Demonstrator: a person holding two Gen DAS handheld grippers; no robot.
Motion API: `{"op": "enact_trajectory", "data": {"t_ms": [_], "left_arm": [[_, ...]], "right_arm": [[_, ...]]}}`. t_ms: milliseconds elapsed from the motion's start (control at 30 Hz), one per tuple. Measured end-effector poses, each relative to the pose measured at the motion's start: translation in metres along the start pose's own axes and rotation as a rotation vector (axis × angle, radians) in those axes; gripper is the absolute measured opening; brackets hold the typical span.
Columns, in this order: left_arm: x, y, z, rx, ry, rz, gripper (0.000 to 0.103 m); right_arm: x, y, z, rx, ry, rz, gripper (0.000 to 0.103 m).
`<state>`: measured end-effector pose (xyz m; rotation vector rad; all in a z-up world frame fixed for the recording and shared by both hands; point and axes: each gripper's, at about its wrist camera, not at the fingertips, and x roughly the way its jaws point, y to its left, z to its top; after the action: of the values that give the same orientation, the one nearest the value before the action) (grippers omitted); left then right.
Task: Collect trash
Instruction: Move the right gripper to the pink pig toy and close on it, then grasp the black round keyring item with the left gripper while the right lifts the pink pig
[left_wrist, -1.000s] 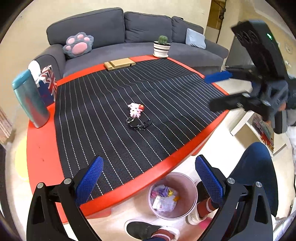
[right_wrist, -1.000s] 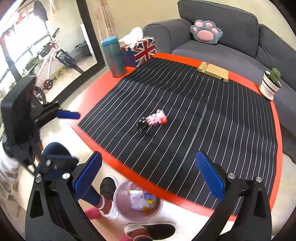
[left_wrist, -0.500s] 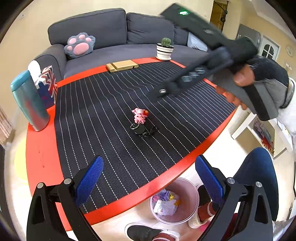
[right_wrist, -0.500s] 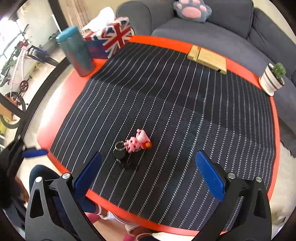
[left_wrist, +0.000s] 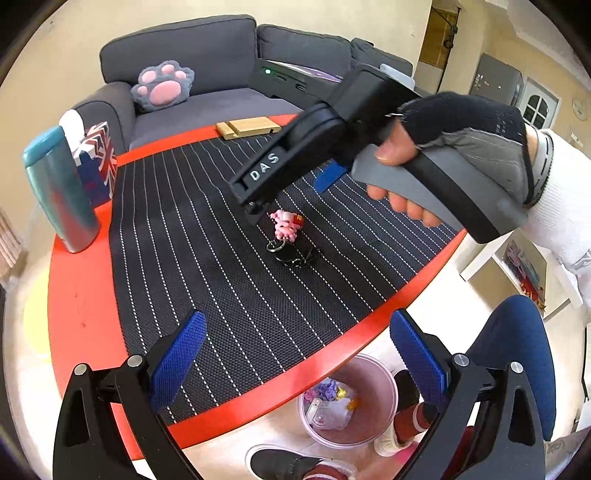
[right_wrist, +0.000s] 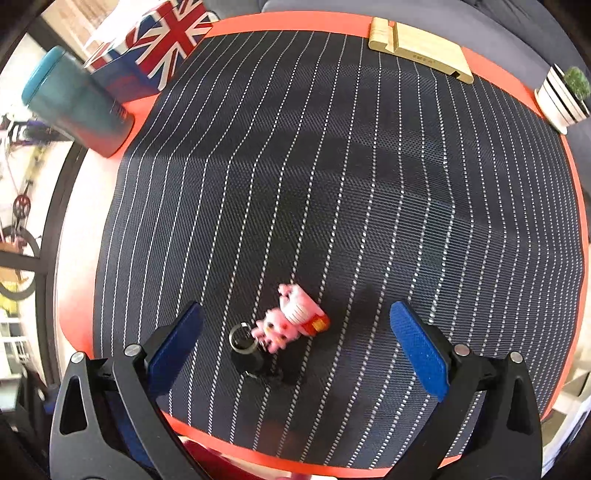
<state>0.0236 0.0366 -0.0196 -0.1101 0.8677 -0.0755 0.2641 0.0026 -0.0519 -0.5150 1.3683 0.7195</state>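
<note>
A home living room. A grey sofa (left_wrist: 221, 55) curves behind the round red tabletop (left_wrist: 74, 295), with a paw-shaped cushion (left_wrist: 162, 85) on its seat. On the tabletop near the sofa stand a small potted cactus (right_wrist: 565, 94) and a Union Jack tissue box (right_wrist: 155, 55). A bicycle (right_wrist: 18, 206) leans beyond a glass door.

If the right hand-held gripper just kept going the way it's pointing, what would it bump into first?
Most likely the pink keychain toy, which lies between the open jaws of the right hand-held gripper on the striped mat. How far above it is unclear.
</note>
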Motion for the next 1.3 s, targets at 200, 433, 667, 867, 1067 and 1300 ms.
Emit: {"op": "enact_trajectory", "data": {"t_ms": [200, 433, 667, 867, 1067, 1300], "left_arm": [[0.0, 0.003, -0.006, -0.011, -0.005, -0.008, 0.096], [0.002, 0.003, -0.007, -0.016, -0.005, -0.016, 0.096], [0.005, -0.002, -0.005, -0.005, -0.004, -0.016, 0.096], [0.007, -0.005, 0.0, 0.005, -0.001, -0.008, 0.096], [0.012, -0.008, 0.008, 0.02, 0.003, 0.008, 0.096], [0.025, -0.01, 0.021, 0.027, 0.028, 0.039, 0.096]], "right_arm": [[0.015, 0.002, 0.005, 0.013, 0.036, -0.036, 0.061], [0.021, 0.007, -0.003, -0.003, 0.057, -0.048, 0.047], [0.019, 0.013, -0.007, -0.025, 0.034, -0.048, 0.039], [0.003, 0.003, -0.012, -0.032, -0.001, -0.031, 0.039], [-0.028, -0.008, -0.015, -0.025, -0.047, 0.003, 0.038], [-0.059, -0.017, -0.015, -0.018, -0.091, 0.028, 0.038]]}}
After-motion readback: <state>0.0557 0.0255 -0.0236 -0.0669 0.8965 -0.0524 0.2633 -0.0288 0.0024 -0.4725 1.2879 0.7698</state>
